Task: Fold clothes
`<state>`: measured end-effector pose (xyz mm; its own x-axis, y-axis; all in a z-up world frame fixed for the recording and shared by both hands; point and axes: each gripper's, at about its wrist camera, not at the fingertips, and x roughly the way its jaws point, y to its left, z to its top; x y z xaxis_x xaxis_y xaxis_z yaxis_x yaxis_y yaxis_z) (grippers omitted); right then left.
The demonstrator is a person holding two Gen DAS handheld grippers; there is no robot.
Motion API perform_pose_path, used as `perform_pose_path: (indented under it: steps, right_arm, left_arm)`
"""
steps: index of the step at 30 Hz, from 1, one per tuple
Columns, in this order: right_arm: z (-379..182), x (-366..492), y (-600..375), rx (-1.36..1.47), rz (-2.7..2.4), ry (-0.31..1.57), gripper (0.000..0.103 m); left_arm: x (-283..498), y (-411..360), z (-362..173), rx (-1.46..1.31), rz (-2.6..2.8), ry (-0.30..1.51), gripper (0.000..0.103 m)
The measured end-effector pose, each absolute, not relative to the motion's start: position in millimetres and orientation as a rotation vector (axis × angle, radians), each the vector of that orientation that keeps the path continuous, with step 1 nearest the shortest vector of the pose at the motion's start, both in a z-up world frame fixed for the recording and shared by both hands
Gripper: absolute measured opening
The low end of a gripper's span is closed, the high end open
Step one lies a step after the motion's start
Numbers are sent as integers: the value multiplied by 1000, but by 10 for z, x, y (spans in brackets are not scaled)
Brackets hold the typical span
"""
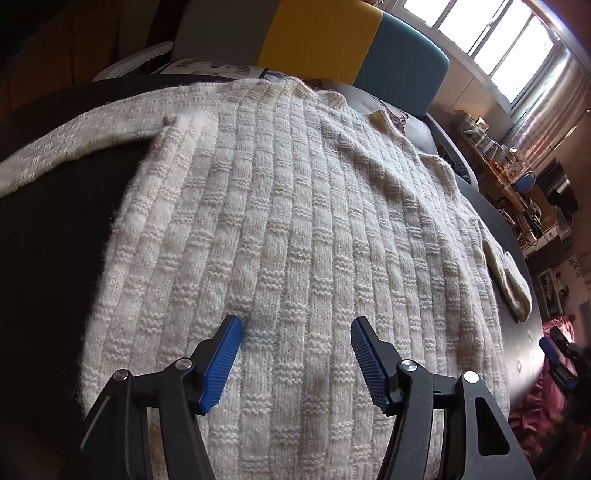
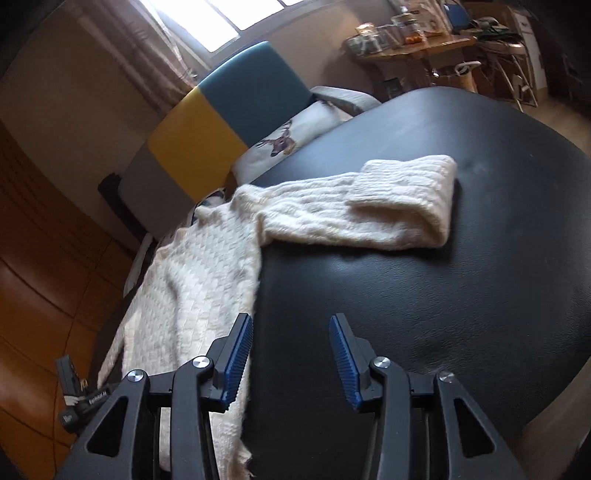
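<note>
Left gripper (image 1: 295, 350) hung right over the sweater (image 1: 295, 206), jaws spread, nothing between them. Right gripper (image 2: 291, 354) also spread and empty, sitting over bare black table (image 2: 424, 314) with the sweater's side edge just left of its left finger.

Sweater lay flat, body spread on the table, long axis running away from the left gripper toward the collar at the far end. Left sleeve (image 1: 74, 140) stretched out sideways; right sleeve (image 2: 369, 210) lay out across the table ahead of the right gripper, cuff doubled back on itself. Right gripper was the nearer one to that sleeve, path to it clear tabletop. Flat layout fits either an unfolded garment or a mid-fold one; can't tell which.

Further back: deer-print cushion (image 2: 284, 140), yellow/blue chair back (image 2: 221, 122), cluttered shelf (image 2: 406, 33), window (image 1: 491, 40). None of it in the way.
</note>
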<state>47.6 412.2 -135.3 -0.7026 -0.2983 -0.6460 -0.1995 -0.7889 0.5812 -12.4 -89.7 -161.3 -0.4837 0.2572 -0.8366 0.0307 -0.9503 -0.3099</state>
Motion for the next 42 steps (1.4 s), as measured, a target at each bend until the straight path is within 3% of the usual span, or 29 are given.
perform_pose_path:
  steps: [6, 8, 13, 20, 22, 26, 30, 34, 36, 38, 42]
  right_arm:
    - [-1440, 416, 4778, 1186, -2759, -1276, 45]
    - [-1396, 294, 4823, 1261, -2855, -1137, 45]
    - [-1375, -98, 4523, 1412, -3015, -541, 52]
    - [-1660, -456, 4693, 1546, -3009, -517, 52]
    - [-1742, -557, 4745, 1583, -3006, -513, 39]
    - [-1748, -193, 5302, 1454, -3061, -1090, 38]
    - [-1786, 84, 5559, 1457, -3008, -1200, 39]
    - [-1572, 490, 5787, 1273, -3034, -1379, 42]
    - [-1373, 675, 5859, 1203, -3132, -1382, 43]
    - [-1173, 717, 5794, 1149, -3183, -1251, 46]
    - [-933, 306, 5108, 1182, -3122, -618, 47]
  left_arm:
    - [-108, -872, -1603, -1525, 2566, -407, 63]
    - [-151, -887, -1629, -1528, 2560, -399, 63]
    - [-164, -874, -1621, -1557, 2563, -413, 64]
    - [-207, -830, -1519, -1566, 2550, -436, 65]
    - [-269, -761, -1440, -1544, 2550, -389, 65]
    - [-455, -548, -1288, -1490, 2530, -318, 65]
    - [-641, -233, -1177, -1443, 2480, -274, 65]
    - [-764, 144, -1079, -1391, 2433, -190, 65]
    - [-785, 280, -1075, -1385, 2405, -182, 66]
    - [-789, 397, -1088, -1382, 2382, -173, 66]
    - [-754, 532, -1174, -1401, 2350, -166, 66]
